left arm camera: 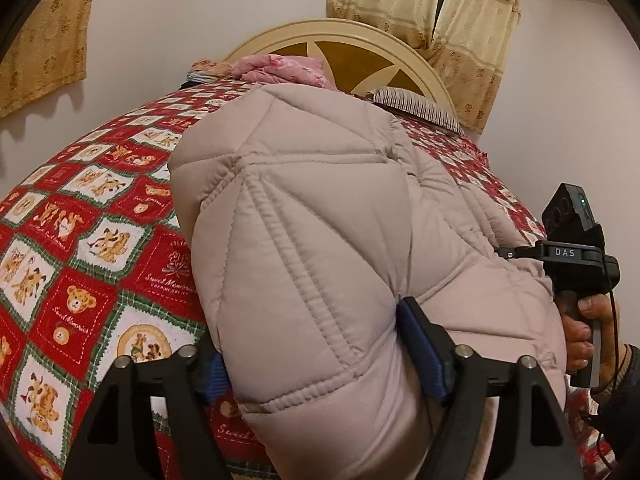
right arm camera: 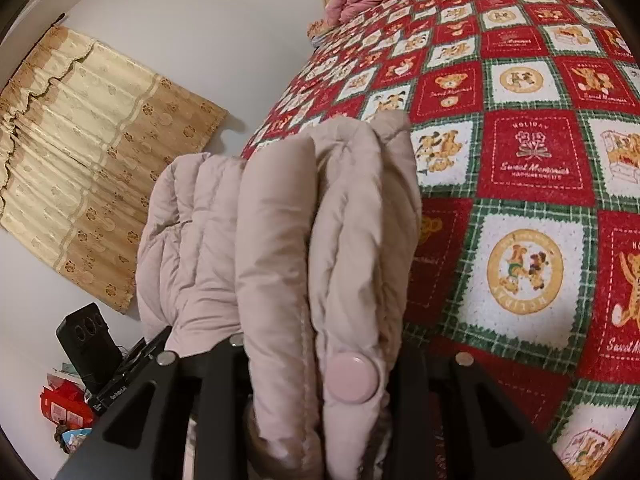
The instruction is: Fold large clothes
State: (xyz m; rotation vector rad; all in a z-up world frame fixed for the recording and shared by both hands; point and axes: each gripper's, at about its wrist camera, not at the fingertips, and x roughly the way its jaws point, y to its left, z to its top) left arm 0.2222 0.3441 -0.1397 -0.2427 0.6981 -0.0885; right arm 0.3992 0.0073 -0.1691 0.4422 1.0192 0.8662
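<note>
Bed (left arm camera: pixel 92 216), covered by a red, green and white patchwork quilt (right arm camera: pixel 520 152) printed with teddy bears, fills most of both views; its cream and gold arched headboard (left arm camera: pixel 360 52) stands against a pale wall, with beige patterned curtains (left arm camera: pixel 472 12) above and beside it; pink bedding (left arm camera: pixel 280 66) and a striped pillow (left arm camera: pixel 416 108) lie at the head end. Pale pink quilted puffer jacket (left arm camera: pixel 320 240), the garment being folded, is bunched into thick layers and held over the quilt between the two tools; in the right wrist view its padded folds stand edge-on, with a round pink snap button (right arm camera: pixel 352 376) facing the camera. Left tool (left arm camera: pixel 312 356), blue pads on black fingers, is closed around a thick fold of the jacket, one pad pressed into the fabric on each side. Right tool (right arm camera: pixel 320 364) likewise clamps the stacked layers between its black fingers; in the left wrist view its black body sits at the jacket's right edge, gripped by the person's right hand (left arm camera: pixel 588 332). Small clutter, partly red (right arm camera: pixel 68 404), lies at lower left of the right wrist view, too small to identify.
</note>
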